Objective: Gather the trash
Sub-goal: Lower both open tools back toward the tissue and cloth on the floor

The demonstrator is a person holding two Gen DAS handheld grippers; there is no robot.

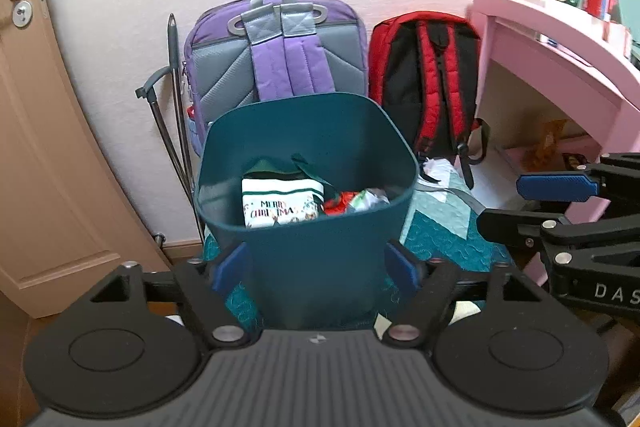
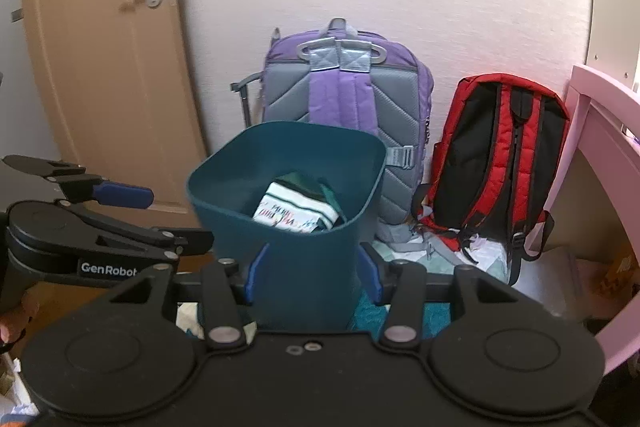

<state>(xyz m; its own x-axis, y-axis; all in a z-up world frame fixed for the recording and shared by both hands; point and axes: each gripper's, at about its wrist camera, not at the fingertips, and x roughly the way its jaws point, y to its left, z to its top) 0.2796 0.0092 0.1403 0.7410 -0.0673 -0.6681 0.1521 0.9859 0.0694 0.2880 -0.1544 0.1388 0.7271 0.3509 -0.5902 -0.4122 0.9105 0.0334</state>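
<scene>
Holding item: one square teal plastic waste bin (image 1: 304,147), upright on the teal quilted mat (image 1: 440,227), part-filled with a white "Merry Christmas" paper bag (image 1: 280,203) and red-green wrapping. Left gripper (image 1: 314,267): tongs released, spread to either side of the bin wall; contact cannot be told. Right gripper (image 2: 312,267): likewise released, empty. Outstanding: crumpled white paper (image 2: 488,251) at the foot of the red-and-black backpack (image 2: 500,163). You should probably keep the bin steady and pinch the paper clear of the straps.
</scene>
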